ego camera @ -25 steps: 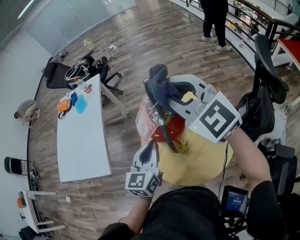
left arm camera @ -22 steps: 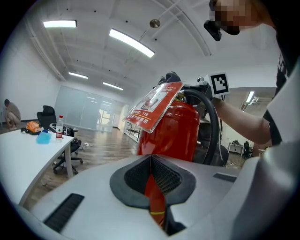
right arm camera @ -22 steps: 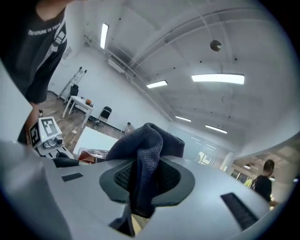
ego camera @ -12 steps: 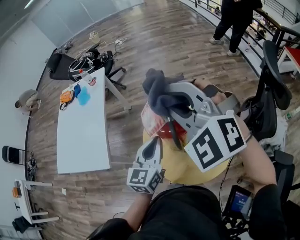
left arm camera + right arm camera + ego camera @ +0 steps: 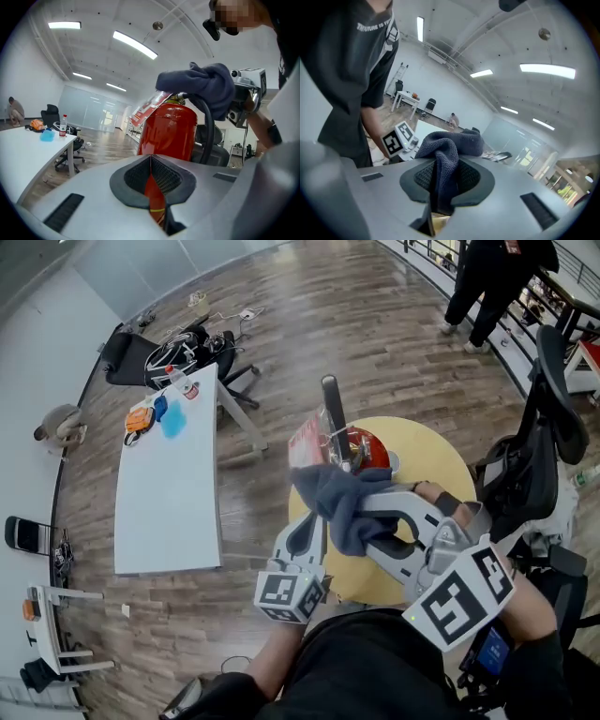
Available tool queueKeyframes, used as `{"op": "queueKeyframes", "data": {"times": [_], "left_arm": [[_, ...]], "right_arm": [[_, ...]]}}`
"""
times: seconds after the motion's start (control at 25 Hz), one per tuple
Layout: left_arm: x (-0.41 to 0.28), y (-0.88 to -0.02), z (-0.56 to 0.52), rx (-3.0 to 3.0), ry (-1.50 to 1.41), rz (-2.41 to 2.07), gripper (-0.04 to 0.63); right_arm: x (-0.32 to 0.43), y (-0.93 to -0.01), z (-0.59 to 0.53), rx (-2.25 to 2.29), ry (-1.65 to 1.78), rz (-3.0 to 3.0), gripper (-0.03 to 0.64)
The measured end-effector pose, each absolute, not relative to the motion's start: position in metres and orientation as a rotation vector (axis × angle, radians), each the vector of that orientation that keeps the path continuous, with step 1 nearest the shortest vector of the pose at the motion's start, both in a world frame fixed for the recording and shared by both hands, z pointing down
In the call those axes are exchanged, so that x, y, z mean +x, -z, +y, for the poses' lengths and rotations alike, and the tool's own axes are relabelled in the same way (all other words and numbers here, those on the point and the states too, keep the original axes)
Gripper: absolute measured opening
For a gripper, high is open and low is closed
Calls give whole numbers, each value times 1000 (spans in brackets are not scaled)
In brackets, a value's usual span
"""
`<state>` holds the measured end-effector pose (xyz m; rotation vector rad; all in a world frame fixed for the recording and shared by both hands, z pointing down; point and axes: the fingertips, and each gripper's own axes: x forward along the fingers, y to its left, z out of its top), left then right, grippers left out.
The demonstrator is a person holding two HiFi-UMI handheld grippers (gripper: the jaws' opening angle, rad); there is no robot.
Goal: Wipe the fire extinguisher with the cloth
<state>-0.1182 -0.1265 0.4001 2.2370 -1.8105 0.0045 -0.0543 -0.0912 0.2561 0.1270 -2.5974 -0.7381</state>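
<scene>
My left gripper (image 5: 151,158) had its fingers closed together with nothing between them, pointing at the red fire extinguisher (image 5: 171,131) just ahead. My right gripper (image 5: 440,165) had its fingers clamped on the dark blue cloth (image 5: 454,140), and the cloth's bunched end lay against the extinguisher's top, by the black hose (image 5: 208,140). The extinguisher stood upright on the round yellow bench (image 5: 436,460). Farther off, a long white bench (image 5: 169,502) stood on the wooden floor (image 5: 328,324).

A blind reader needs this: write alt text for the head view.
The right gripper clamps a dark grey cloth beside a red fire extinguisher standing on a round yellow table. The left gripper, jaws shut, points at the extinguisher.
</scene>
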Motion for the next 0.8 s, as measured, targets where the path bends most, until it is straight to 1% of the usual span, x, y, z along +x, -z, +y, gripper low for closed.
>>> {"op": "queueKeyframes", "data": {"times": [0.16,0.24,0.32,0.4,0.52,0.64,0.8], "left_arm": [[-117,-400,-123,2216,2,-1815,23],[-114,-401,-121,2217,2,-1817,23],[-112,-401,-118,2214,-2,-1823,23],[-111,-401,-114,2204,-4,-1832,23],[-110,-400,-106,2189,-4,-1840,23],[-108,-402,-101,2175,4,-1845,23],[-113,-405,-97,2165,27,-1839,23]], "right_arm": [[-51,-299,-64,-46,551,-2583,74],[-49,-317,-58,-62,536,-2570,74],[-48,-305,-62,-7,553,-2622,74],[-49,-270,-81,114,587,-2709,74],[-52,-229,-129,343,777,-2670,74],[-63,-228,-141,292,808,-2621,74],[-55,-249,-108,238,799,-2651,74]]}}
